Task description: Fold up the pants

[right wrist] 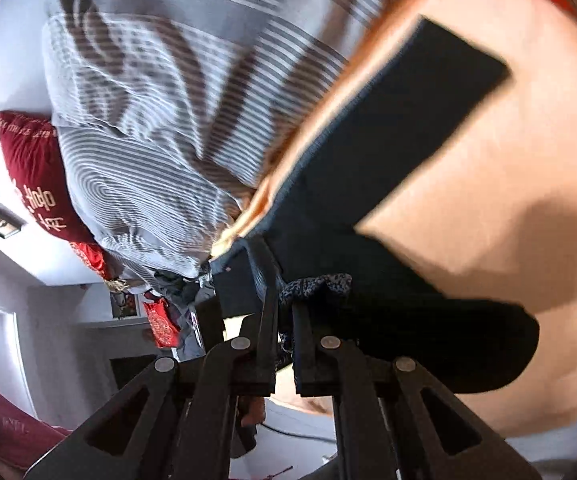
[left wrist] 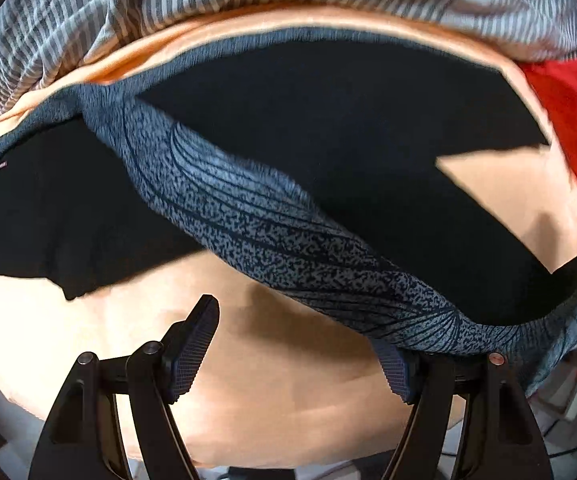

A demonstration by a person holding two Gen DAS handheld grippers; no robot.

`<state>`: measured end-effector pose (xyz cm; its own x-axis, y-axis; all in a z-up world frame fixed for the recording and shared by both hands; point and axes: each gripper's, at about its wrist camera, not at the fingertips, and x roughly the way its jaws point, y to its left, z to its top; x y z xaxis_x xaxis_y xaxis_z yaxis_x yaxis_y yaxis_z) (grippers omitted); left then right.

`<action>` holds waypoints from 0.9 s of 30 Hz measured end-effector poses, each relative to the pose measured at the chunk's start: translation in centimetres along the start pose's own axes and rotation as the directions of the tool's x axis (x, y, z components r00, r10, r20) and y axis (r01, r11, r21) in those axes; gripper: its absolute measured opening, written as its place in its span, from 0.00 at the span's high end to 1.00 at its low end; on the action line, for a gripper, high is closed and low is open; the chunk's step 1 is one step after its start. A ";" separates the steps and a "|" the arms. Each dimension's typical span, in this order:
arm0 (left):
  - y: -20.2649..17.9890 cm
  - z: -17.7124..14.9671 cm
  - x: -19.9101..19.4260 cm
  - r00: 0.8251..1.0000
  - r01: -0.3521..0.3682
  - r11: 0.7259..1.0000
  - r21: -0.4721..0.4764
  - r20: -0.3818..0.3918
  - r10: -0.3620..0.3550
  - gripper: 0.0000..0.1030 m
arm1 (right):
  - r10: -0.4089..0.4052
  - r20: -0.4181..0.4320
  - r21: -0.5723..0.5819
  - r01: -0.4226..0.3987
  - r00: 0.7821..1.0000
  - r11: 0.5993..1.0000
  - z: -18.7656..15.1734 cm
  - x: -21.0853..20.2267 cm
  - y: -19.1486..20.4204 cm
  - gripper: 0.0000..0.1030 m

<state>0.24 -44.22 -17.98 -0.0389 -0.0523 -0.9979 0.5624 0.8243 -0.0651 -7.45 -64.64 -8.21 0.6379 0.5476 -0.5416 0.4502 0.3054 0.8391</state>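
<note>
On peach sheet, right gripper pinches speckled-knit black pants; left gripper gapes empty.

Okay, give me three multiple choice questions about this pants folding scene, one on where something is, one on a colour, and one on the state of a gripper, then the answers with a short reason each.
1. Where do the pants lie?
A. on a peach sheet
B. on a wooden floor
C. in a basket

2. What colour is the patterned band of the pants?
A. yellow
B. speckled blue-grey
C. pink

3. How do the two grippers stand?
A. both open
B. both shut on the pants
C. left open, right shut on the pants

Answers:
1. A, since the peach sheet shows all around the dark fabric.
2. B, since the left wrist view shows a blue-grey band with dark speckles and lines.
3. C, since the left gripper has its fingers wide apart with sheet between them, while the right gripper pinches speckled fabric between nearly closed fingers.
</note>
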 end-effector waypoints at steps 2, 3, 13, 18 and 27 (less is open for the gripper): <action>-0.8 2.0 -0.8 0.999 0.017 1.000 -0.022 0.031 -0.017 0.27 | 0.002 0.015 -0.029 -0.002 1.000 1.000 2.0 -0.5 0.7 0.94; -1.2 3.1 -1.2 0.999 0.019 0.999 -0.032 0.048 -0.018 0.27 | 0.004 0.026 -0.041 -0.003 1.000 0.999 3.2 -0.8 1.1 0.94; -1.6 14.3 -4.8 0.966 -0.023 0.994 -0.106 0.254 0.050 0.27 | -0.185 0.134 -0.066 0.195 0.974 0.979 18.2 -1.3 -1.0 0.94; -1.1 11.8 -2.9 0.978 -0.088 0.988 -0.126 0.176 0.109 0.27 | -0.326 0.056 -0.028 0.327 0.944 0.944 21.9 2.2 -5.6 0.94; -2.0 10.4 3.2 0.972 -0.215 0.972 -0.098 0.078 0.223 0.27 | -0.487 0.102 -0.018 0.491 0.867 0.871 23.8 0.9 -7.3 0.44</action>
<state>7.60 -51.85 -21.04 0.1519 0.0890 -0.9844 0.4739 0.8675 0.1516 4.70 -84.94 -16.06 0.3973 0.2468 -0.8839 0.6944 0.5489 0.4654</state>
